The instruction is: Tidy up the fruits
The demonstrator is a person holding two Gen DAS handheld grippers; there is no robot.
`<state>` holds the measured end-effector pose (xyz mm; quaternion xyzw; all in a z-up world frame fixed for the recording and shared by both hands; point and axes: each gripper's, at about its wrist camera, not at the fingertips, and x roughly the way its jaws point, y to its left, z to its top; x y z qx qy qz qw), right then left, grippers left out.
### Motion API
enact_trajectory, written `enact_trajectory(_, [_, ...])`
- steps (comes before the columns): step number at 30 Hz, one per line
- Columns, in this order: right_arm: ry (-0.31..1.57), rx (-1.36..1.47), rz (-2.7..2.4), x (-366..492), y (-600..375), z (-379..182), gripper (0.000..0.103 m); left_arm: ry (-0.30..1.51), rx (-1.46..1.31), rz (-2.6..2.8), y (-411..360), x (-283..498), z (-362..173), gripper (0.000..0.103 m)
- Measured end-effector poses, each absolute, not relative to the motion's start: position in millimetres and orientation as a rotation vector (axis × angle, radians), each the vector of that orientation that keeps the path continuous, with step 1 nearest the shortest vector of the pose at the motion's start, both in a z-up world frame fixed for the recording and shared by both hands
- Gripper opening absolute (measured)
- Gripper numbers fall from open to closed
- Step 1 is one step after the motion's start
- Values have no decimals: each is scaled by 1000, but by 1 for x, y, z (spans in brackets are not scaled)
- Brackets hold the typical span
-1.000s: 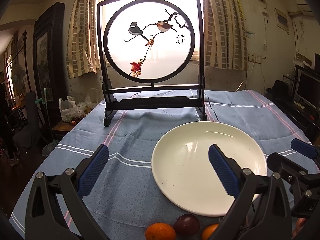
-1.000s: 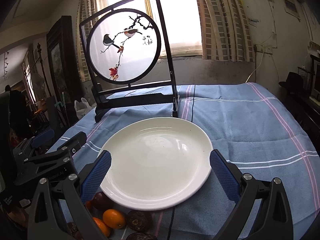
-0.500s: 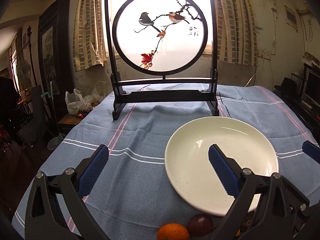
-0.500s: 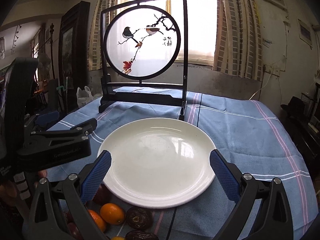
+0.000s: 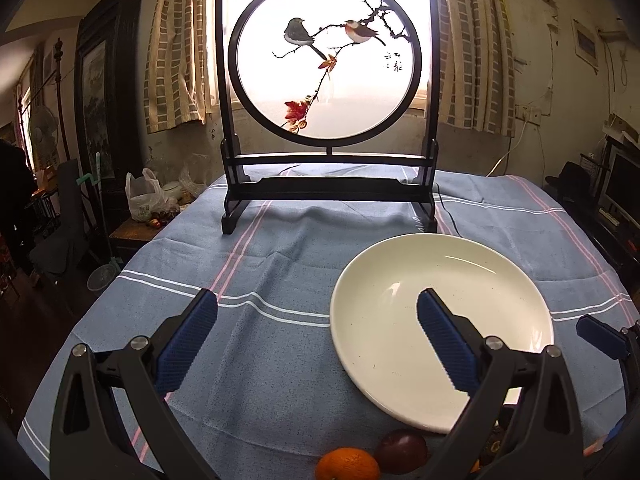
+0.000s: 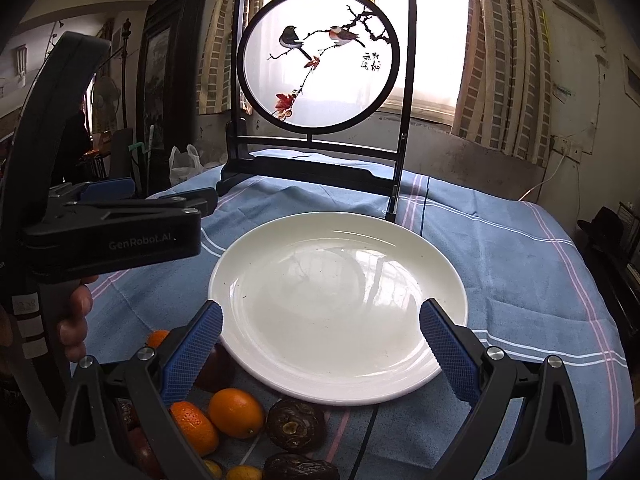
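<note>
Fruit crowds the near rim of the white plate (image 6: 340, 304), and much of it escapes us: in the right wrist view our own left finger (image 6: 192, 354) covers part of an orange citrus (image 6: 195, 426) and a dark red fruit (image 6: 216, 366) behind it, while more pieces are cut off at the bottom edge. Clear enough are an orange kumquat (image 6: 236, 412) and a wrinkled brown date (image 6: 295, 424), both just beside the plate on the blue striped cloth (image 6: 500, 272). From the left wrist view we see only an orange (image 5: 347, 464) and a plum-coloured fruit (image 5: 401, 451), half cropped.

Our right gripper (image 6: 320, 338) hangs over the plate's near edge, jaws spread wide and holding nothing. Our left gripper (image 5: 316, 330) is likewise wide apart and empty, poised above cloth and plate; a hand (image 6: 76, 320) grips its handle. A bird screen (image 5: 328, 80) stands upright behind the plate.
</note>
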<state>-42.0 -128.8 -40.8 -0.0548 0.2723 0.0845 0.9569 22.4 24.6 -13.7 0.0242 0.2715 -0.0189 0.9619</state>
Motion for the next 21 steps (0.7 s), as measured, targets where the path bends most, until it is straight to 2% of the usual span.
enact_trajectory(21, [559,-91,179,-44,-133,-37,100,541,72,-57,16,21,-17,98])
